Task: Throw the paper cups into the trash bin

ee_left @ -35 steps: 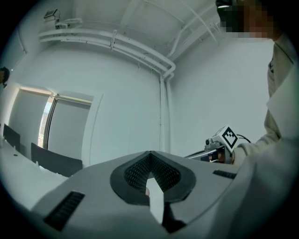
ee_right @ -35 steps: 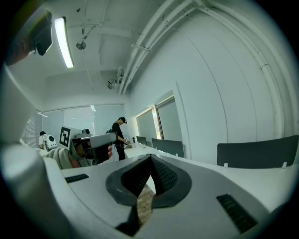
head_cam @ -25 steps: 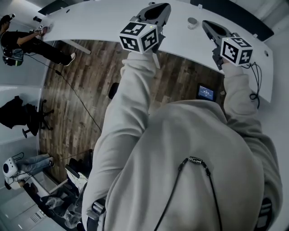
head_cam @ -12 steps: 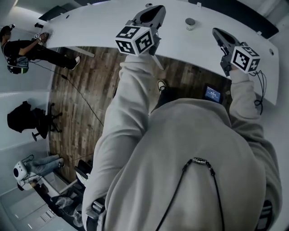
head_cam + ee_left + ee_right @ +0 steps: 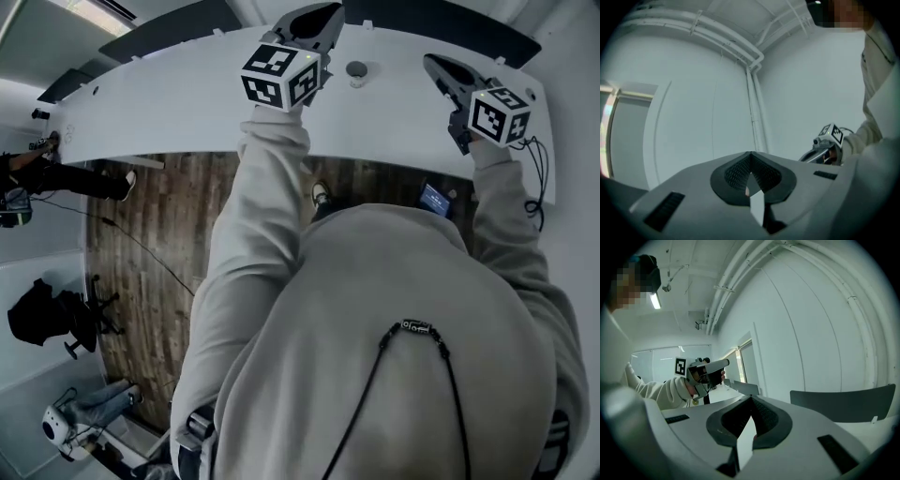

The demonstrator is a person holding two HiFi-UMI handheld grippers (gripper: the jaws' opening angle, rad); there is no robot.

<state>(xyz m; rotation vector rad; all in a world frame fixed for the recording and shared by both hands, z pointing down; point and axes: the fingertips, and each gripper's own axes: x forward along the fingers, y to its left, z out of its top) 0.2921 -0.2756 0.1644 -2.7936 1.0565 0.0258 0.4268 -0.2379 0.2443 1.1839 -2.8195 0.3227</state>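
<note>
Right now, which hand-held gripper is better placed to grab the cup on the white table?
Right, narrowly. The cup sits between both; the right hand-held gripper has its tips about level with it, while the left hand-held gripper reaches past it. Both are shut and must open.

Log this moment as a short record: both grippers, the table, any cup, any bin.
left gripper: jaws together, nothing between them, over the table
right gripper: jaws together, nothing between them, over the table
table: white, curved
paper cup: probably one, small and round, on the table between the grippers, untouched
trash bin: not in view
</note>
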